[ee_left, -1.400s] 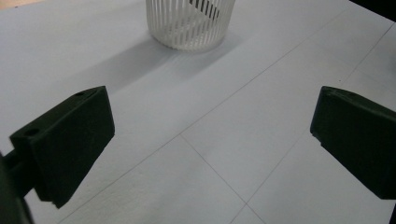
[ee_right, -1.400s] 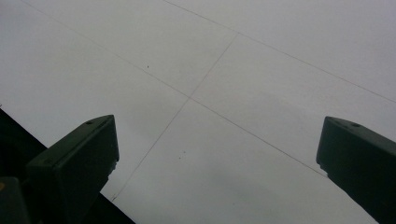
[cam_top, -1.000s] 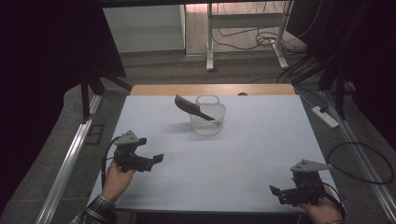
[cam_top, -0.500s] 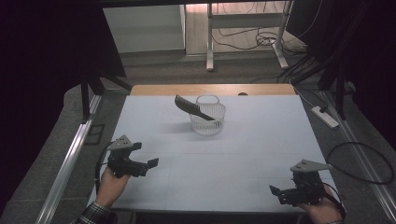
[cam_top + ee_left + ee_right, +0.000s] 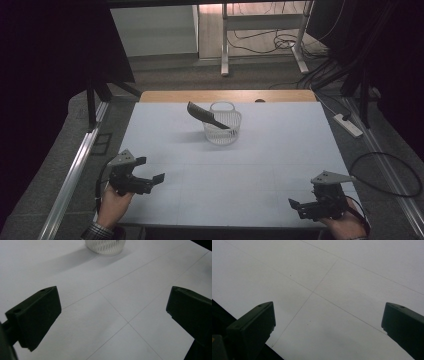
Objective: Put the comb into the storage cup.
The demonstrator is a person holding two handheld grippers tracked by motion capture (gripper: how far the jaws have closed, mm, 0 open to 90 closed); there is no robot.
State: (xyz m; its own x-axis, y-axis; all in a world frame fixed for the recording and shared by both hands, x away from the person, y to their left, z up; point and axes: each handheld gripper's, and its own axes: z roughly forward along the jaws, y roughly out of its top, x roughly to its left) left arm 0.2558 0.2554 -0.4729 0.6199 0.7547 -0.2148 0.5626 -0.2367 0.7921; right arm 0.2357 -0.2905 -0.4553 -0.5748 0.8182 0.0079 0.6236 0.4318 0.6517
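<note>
black comb point(image 5: 206, 114) leans out of white basket point(image 5: 223, 127), far table side.

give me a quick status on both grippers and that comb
Left gripper open, empty. Right gripper open, empty. Comb leaning out of basket, untouched. Table between unobstructed.

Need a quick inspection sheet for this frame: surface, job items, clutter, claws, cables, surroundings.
Surface: white table top with thin grid lines, wooden edge at the far side.
Job's things: white slatted basket at far centre; dark comb leaning on its rim, one end inside, the other sticking out to the left.
Clutter: nothing seen.
Claws: left claw open, near the front left edge; right claw open, at the front right corner; both hold nothing.
Cables: loop on the floor at right; power strip.
Surroundings: dark curtains, desk legs behind.
</note>
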